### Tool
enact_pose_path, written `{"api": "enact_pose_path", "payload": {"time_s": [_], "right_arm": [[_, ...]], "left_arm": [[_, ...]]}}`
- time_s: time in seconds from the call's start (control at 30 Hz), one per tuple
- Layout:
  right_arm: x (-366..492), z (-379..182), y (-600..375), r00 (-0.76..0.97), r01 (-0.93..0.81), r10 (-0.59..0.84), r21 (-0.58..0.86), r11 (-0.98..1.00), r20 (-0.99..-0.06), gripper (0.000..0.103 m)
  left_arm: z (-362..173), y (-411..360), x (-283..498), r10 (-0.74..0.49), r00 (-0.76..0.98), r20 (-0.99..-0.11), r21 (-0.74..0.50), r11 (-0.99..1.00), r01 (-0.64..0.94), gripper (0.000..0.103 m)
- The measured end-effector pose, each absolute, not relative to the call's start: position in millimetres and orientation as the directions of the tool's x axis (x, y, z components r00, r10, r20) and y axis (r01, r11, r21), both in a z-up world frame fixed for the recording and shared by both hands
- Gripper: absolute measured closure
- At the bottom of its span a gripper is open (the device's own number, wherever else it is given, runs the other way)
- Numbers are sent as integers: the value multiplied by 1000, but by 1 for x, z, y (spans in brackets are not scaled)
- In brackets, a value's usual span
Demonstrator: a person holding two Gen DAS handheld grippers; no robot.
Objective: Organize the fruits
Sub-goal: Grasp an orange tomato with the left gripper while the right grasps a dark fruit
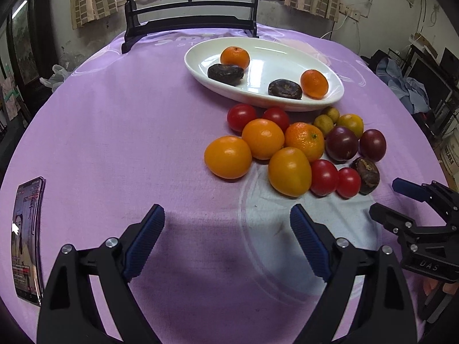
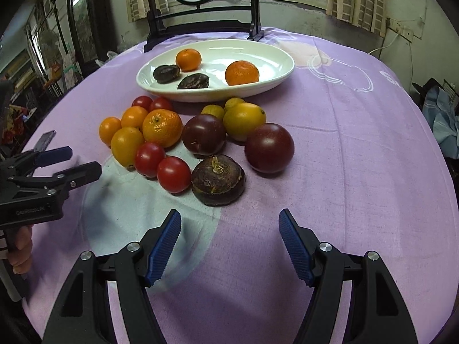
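"DAS" on the right gripper (image 1: 384, 200) body.

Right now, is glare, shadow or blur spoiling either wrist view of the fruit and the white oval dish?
Left wrist view: window glare streaks the white oval dish, the left gripper throws a soft shadow on the purple tablecloth, and the fruit is sharp. Right wrist view: the same glare on the dish, the brown water chestnut is crisp, and fisheye bending curves the table's edges.

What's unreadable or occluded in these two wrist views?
- Phone screen text: left wrist view, too small and warped at the fisheye edge.
- Printed lettering on the purple cloth: left wrist, cut by the white dish rim.
- Small yellow-green fruits: right wrist, partly hidden behind the dark plum.
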State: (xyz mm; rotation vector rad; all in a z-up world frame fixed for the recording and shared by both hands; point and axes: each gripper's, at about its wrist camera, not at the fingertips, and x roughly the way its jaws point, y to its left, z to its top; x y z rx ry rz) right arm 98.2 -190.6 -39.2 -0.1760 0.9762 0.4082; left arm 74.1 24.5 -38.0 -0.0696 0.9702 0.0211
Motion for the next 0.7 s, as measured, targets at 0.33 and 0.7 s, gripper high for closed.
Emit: {"api": "enact_pose_path", "payload": {"time_s": [0.33,0.7], "right_arm": [[123,-44,-174,505,-432,236,-6,902,-830,44],[106,-29,-187,530,-430,294,47,902,-795,60]], "left_arm": [[-41,30,83,-28,553,-832,-70,996,-54,16],[-37,38,96,25,554,-832,-19,997,-73,16]]}}
